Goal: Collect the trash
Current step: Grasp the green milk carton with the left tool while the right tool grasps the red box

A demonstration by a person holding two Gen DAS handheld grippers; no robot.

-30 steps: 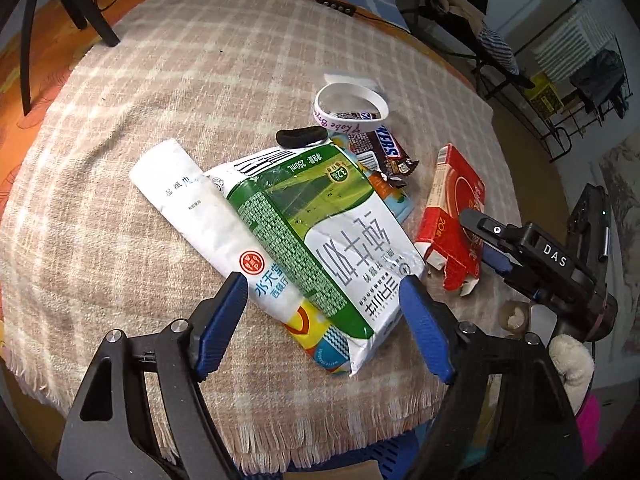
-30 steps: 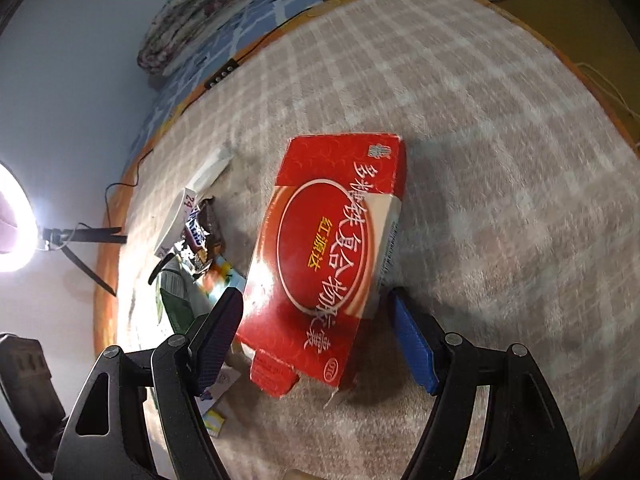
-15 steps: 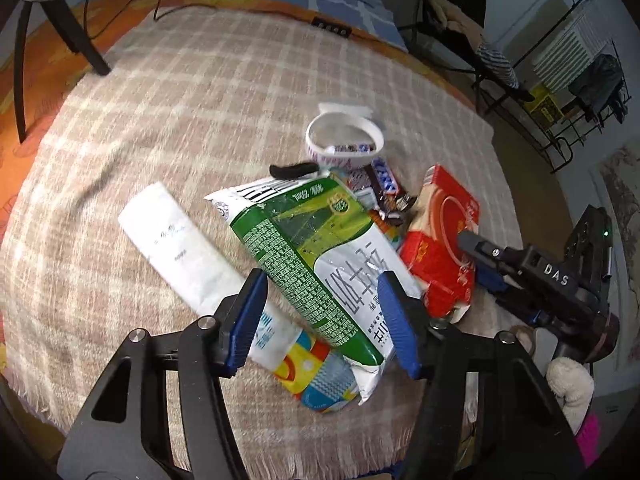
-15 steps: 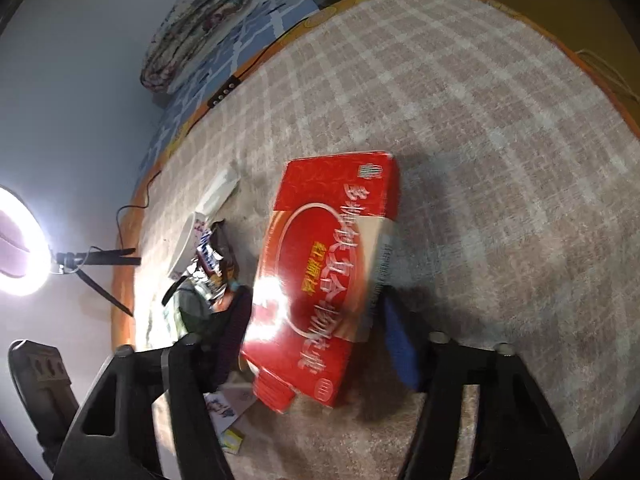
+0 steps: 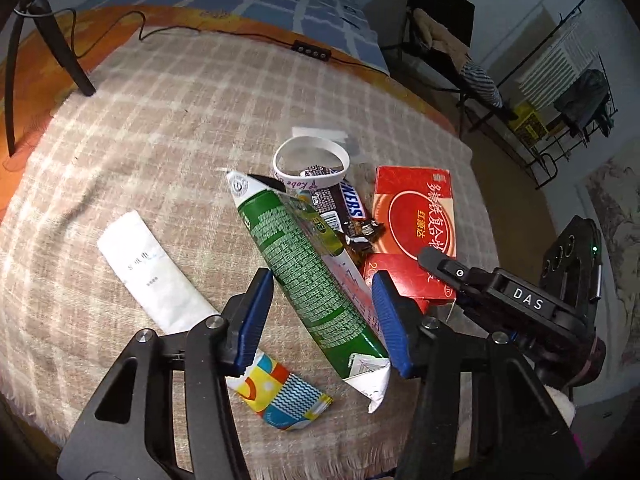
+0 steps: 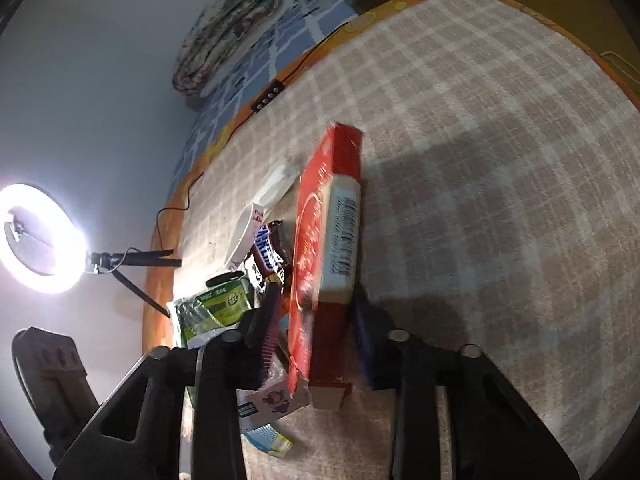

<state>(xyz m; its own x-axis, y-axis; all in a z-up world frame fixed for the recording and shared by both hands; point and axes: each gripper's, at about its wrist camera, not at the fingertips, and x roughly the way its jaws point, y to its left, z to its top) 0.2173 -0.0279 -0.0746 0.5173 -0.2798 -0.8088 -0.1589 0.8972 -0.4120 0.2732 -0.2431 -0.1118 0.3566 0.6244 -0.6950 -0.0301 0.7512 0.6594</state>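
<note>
Green-and-white foil milk pouch [image 5: 316,280]: flattened, crinkled, glossy; lies between the fingers of the left gripper [image 5: 324,312], which stand narrowed about it with blue ribbed pads close to both edges. Contact cannot be confirmed from this view.

Red cardboard box [image 6: 320,264]: flat, rectangular, one end flap torn open, barcode panel on its narrow side. Tipped up on edge between the fingers of the right gripper [image 6: 316,320], which pinch it across its thin faces; seemingly held. In the left view it sits just right of the right-hand finger.

White paper sachet with a striped, multicoloured end [image 5: 192,316]: long, flat, matte; passes under the left-hand finger of the left gripper.

Snickers wrapper [image 5: 352,216]: brown, crumpled film, ahead of the left fingers, touching pouch and box.

White wristband [image 5: 310,164]: smooth loop, farther ahead, beyond the wrapper.

Checked woven cloth [image 5: 160,120]: beige, fringed, coarse; bears everything.

Progress, judged: early. Two items are being taken up; no bin or bag shows, and nothing appears disposed of. Sachet, wrapper and wristband remain uncollected.
</note>
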